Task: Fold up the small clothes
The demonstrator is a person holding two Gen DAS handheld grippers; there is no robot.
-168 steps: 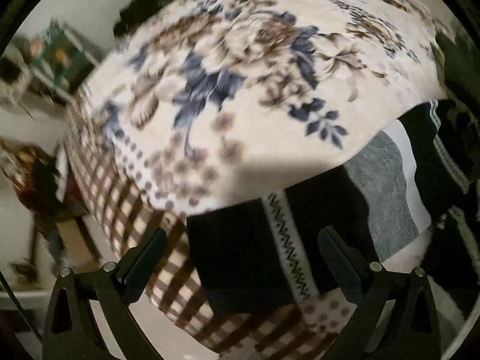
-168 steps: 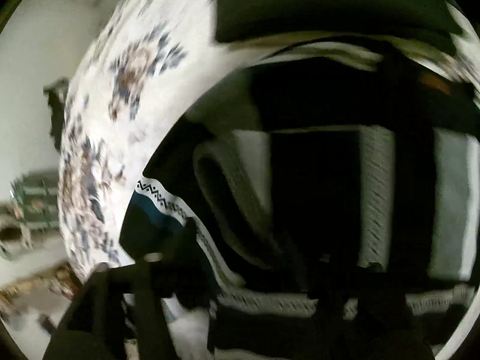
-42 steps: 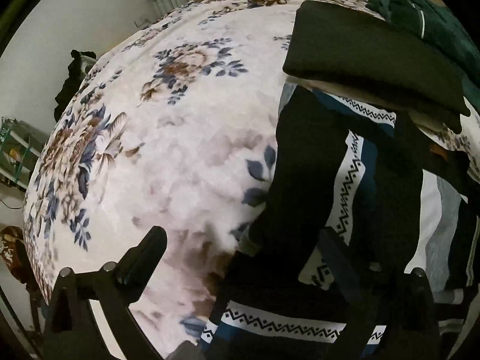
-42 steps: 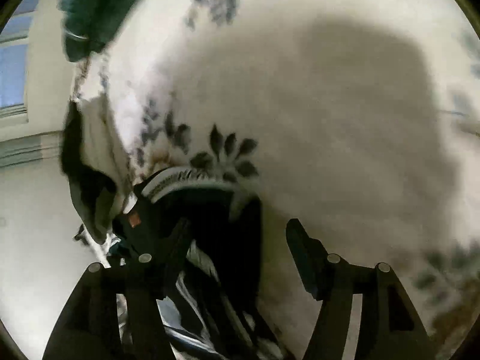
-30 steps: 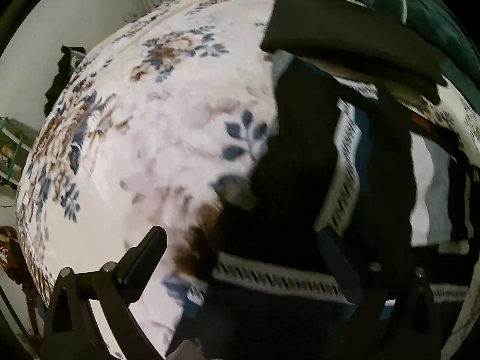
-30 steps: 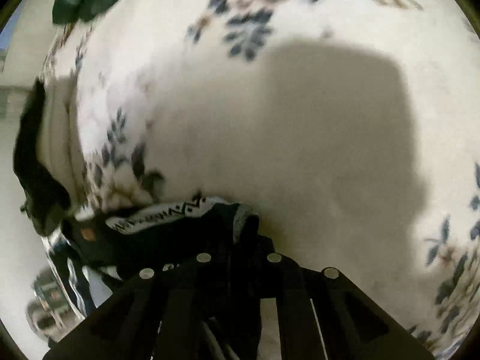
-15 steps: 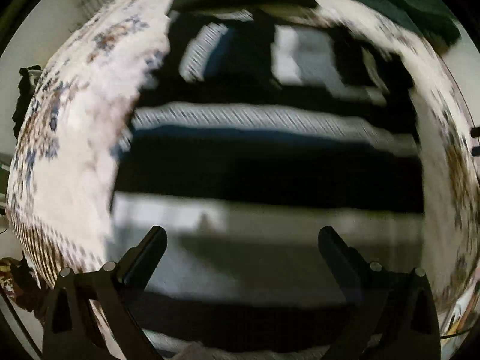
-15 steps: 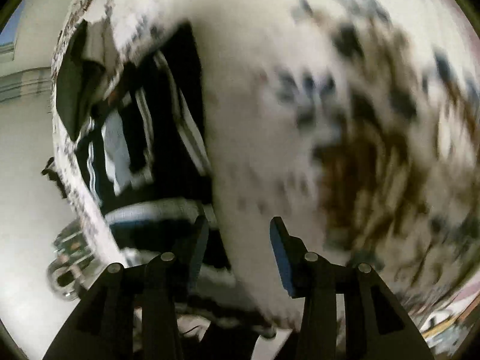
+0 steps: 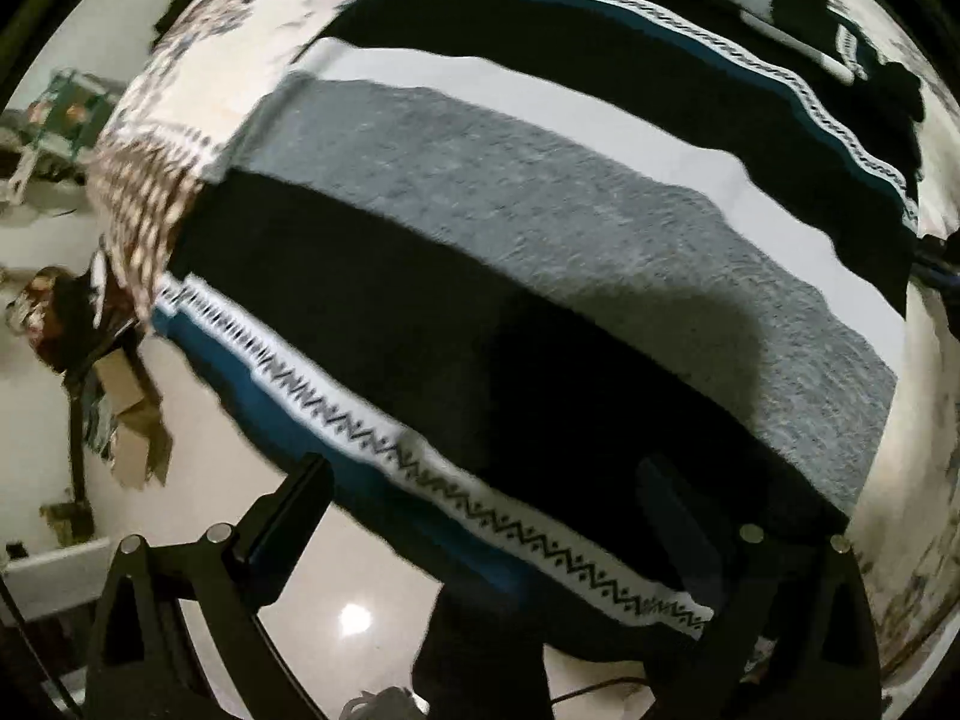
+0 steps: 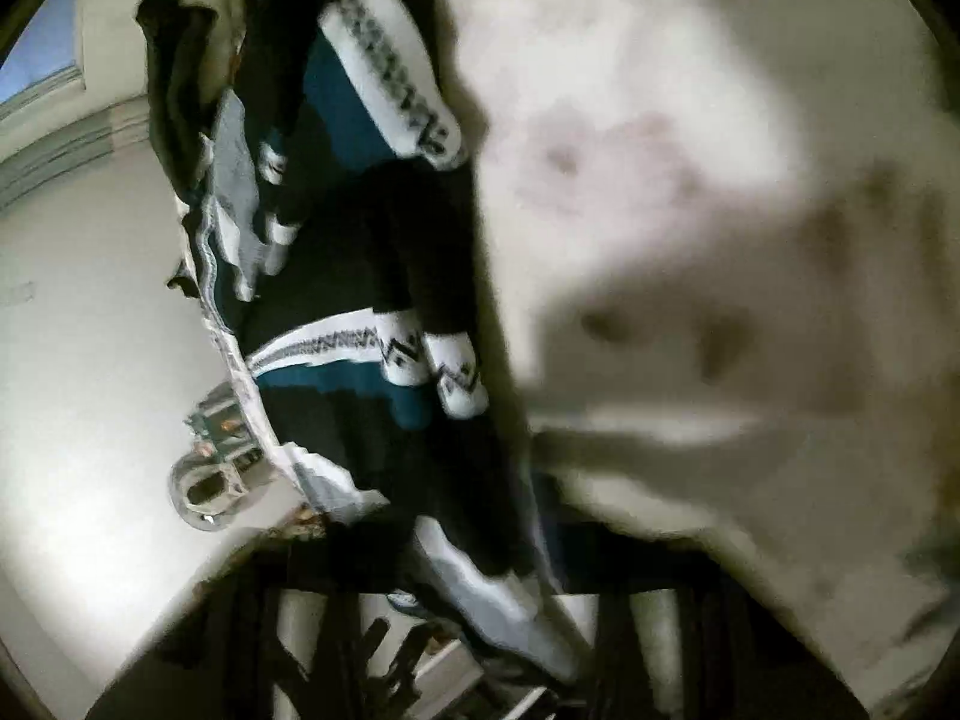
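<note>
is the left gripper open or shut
Open: the left gripper has its fingers wide apart over the striped sweater, gripping nothing.

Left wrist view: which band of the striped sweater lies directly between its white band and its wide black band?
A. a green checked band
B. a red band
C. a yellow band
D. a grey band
D: on the striped sweater a speckled grey band runs with the white band along one edge and the wide black band along the other.
</note>
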